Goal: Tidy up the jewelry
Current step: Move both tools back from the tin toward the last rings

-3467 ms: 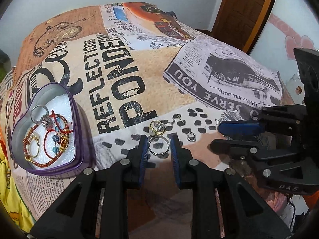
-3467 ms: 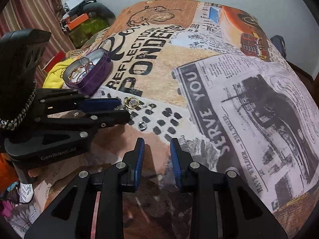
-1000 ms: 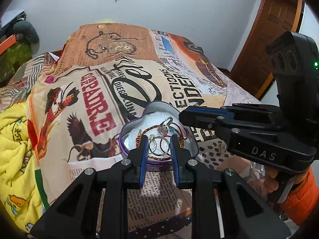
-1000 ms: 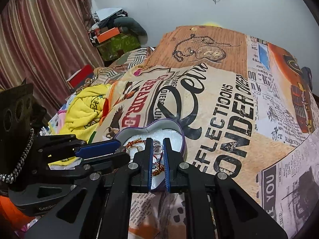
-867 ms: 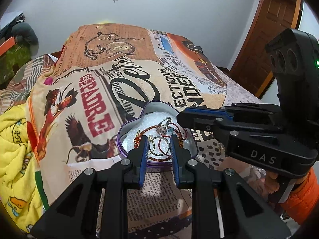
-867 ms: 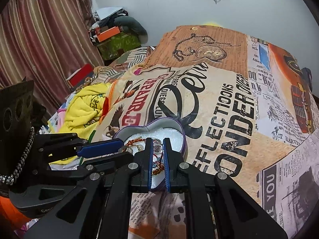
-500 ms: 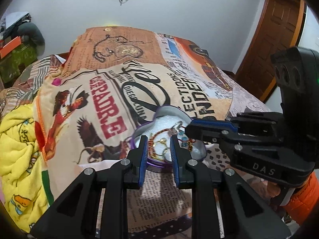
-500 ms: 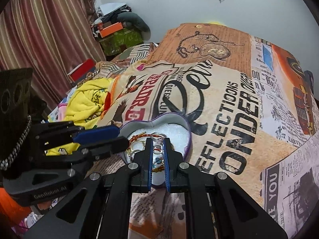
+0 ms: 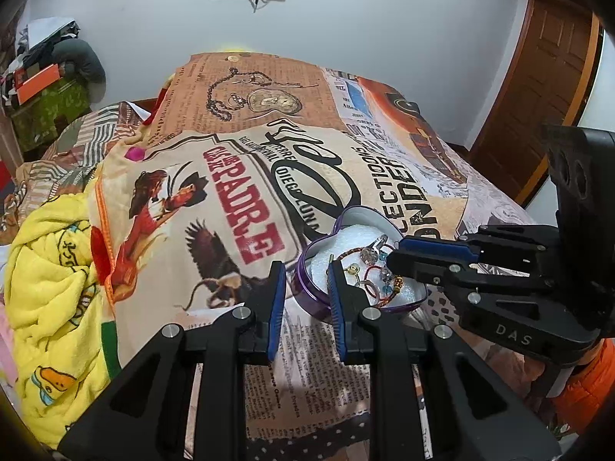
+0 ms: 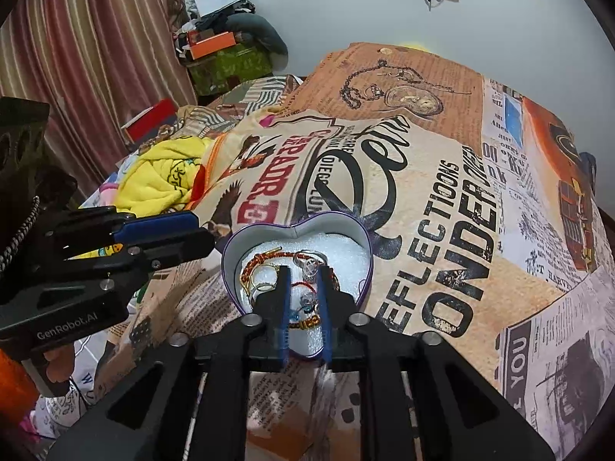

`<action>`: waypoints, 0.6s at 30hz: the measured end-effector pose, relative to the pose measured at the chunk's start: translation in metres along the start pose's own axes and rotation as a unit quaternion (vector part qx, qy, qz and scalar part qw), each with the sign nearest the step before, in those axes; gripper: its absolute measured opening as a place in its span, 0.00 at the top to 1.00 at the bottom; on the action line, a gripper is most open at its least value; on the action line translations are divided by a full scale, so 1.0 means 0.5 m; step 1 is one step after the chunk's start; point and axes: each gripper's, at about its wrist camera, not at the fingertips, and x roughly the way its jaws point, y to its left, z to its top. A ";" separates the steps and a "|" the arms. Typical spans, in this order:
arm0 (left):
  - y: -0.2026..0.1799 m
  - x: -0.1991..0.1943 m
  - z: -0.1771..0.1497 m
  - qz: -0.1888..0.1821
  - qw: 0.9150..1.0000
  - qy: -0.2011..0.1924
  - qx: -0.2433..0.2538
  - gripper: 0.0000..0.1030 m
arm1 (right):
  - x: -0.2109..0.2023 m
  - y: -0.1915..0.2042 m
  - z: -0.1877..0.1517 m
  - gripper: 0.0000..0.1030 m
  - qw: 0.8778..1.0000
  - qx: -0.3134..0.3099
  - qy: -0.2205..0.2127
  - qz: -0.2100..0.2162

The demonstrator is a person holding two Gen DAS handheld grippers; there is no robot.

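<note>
A purple heart-shaped tin (image 9: 307,292) (image 10: 230,246) with white foam sits on the printed bedspread. It holds red and gold bracelets (image 10: 253,265), rings (image 9: 351,269) and beaded charms (image 10: 309,265). My left gripper (image 9: 305,303) is open and empty, at the tin's near left rim. My right gripper (image 10: 301,307) hovers over the tin's near side, jaws slightly apart with nothing between them; it shows in the left wrist view (image 9: 399,263) above the jewelry.
A yellow blanket (image 9: 50,288) is bunched at the bed's left edge. Boxes and clothes (image 10: 223,53) are piled by the striped curtain (image 10: 96,38). A wooden door (image 9: 538,88) stands at the right. The printed bedspread (image 10: 442,199) stretches beyond the tin.
My left gripper has dropped the ring into the tin and drawn back to the left. My right gripper has opened a little over the tin.
</note>
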 end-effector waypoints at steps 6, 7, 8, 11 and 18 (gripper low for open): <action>-0.009 -0.010 -0.001 0.001 1.000 0.000 0.004 0.80 | -0.026 0.000 -0.003 0.74 1.000 -0.001 -0.012 -0.004; -0.013 -0.012 -0.001 0.001 1.000 0.000 0.006 0.80 | -0.030 -0.001 -0.004 0.74 1.000 -0.001 -0.014 -0.006; -0.017 -0.015 -0.001 0.000 1.000 0.001 0.008 0.80 | -0.036 -0.003 -0.005 0.74 1.000 -0.001 -0.017 -0.010; -0.032 -0.020 -0.003 -0.002 1.000 0.003 0.015 0.80 | -0.052 -0.010 -0.008 0.74 1.000 0.001 -0.020 -0.017; -0.083 -0.020 -0.015 -0.015 0.999 0.017 0.033 0.80 | -0.094 -0.048 -0.037 0.74 0.999 0.015 -0.025 -0.039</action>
